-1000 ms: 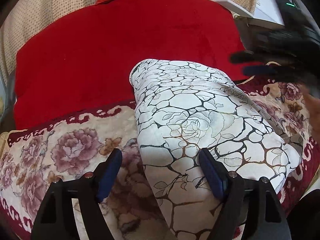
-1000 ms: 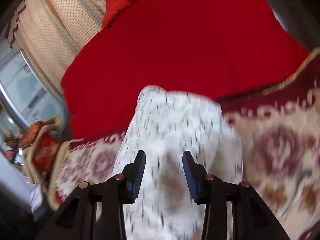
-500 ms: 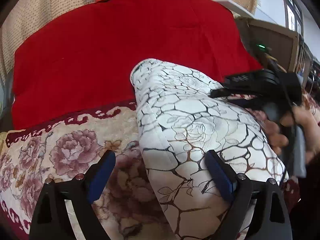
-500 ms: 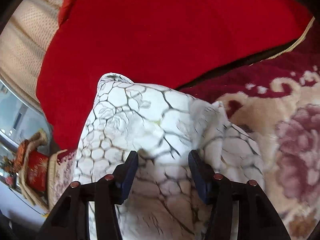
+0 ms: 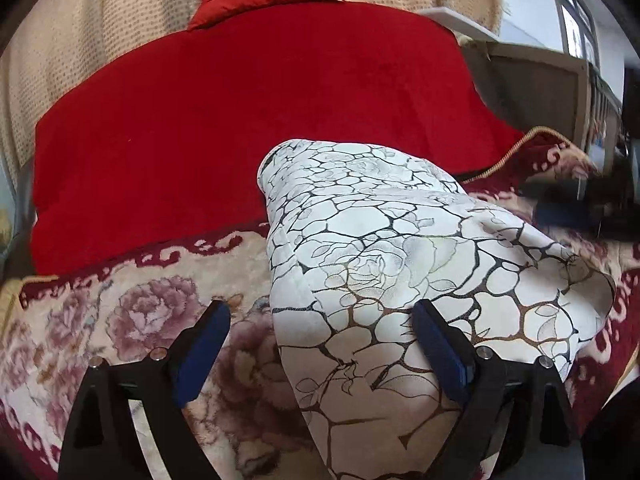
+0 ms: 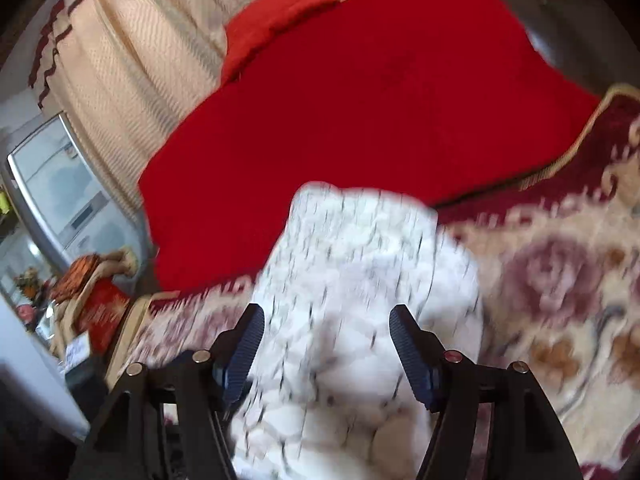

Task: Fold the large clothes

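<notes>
White crackle-print garment lies folded on the floral blanket – left gripper and right gripper have both just been opening, released, nothing clamped. Fold looks set; red blanket beyond.

The folded garment is smooth white cloth with a faint sheen, printed with dark crackle lines and rose outlines. Beneath it lies a plush floral blanket of soft, matt pile; behind the garment, a red blanket shows a velvety nap. Both grippers' pads look like ribbed blue rubber on matt black plastic.
</notes>
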The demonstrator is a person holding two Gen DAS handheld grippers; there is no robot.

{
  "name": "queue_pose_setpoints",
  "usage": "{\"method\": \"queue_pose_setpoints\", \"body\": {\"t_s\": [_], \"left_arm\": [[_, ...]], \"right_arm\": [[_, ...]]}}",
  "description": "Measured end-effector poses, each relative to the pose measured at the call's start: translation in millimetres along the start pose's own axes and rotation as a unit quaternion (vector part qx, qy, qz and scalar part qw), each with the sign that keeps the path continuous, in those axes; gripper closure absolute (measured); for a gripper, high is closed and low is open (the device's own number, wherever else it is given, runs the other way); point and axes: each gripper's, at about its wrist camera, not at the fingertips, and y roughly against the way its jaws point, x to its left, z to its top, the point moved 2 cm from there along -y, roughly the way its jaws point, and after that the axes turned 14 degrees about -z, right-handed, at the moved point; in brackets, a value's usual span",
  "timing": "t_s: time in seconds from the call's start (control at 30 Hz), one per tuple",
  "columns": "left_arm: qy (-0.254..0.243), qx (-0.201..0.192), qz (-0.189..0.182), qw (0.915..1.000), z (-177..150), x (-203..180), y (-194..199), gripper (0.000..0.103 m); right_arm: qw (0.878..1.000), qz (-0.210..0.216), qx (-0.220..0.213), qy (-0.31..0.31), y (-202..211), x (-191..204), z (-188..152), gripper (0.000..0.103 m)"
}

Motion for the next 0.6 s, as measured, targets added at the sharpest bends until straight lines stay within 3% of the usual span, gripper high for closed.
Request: {"method": "queue_pose_setpoints", "body": {"t_s": [0.1,0.17,0.23,0.33,0.43,0.5,0.6], "left_arm": [[0.077,0.027,-0.037,0.9959,-5.1,19.8,-10.2,0.003],[0.141,0.046,-0.073,0.9863,-10.6,34.2,-18.3,0.0],[0.182,0.053,-0.098,0.9771,-14.6,42.7,-21.8,0.0],[0.187,0.063,-0.101,0.9752,-12.9,42.7,-20.0,0.0],[0.135,0.066,-0.059,0.9868,-0.2,30.6,-8.7,0.0],[0.091,0.058,-0.007,0.9941,15.3,17.0,4.6,0.0],[0.037,0.031,0.056,0.9973,34.8,-2.5,21.1,0.0]], "right_arm": [[0.997,-0.015,0.07,-0.015,-32.0,-12.5,-17.3,0.034],[0.992,-0.015,0.119,-0.039,-59.2,-24.3,-27.4,0.034],[0.989,0.007,0.132,-0.061,-70.5,-31.9,-27.8,0.032],[0.989,0.017,0.132,-0.058,-75.5,-34.2,-26.3,0.031],[0.99,0.022,0.128,-0.056,-74.6,-35.4,-26.6,0.031],[0.989,0.028,0.13,-0.064,-72.6,-37.7,-27.6,0.031],[0.988,0.036,0.133,-0.071,-70.1,-42.6,-29.2,0.031]]}}
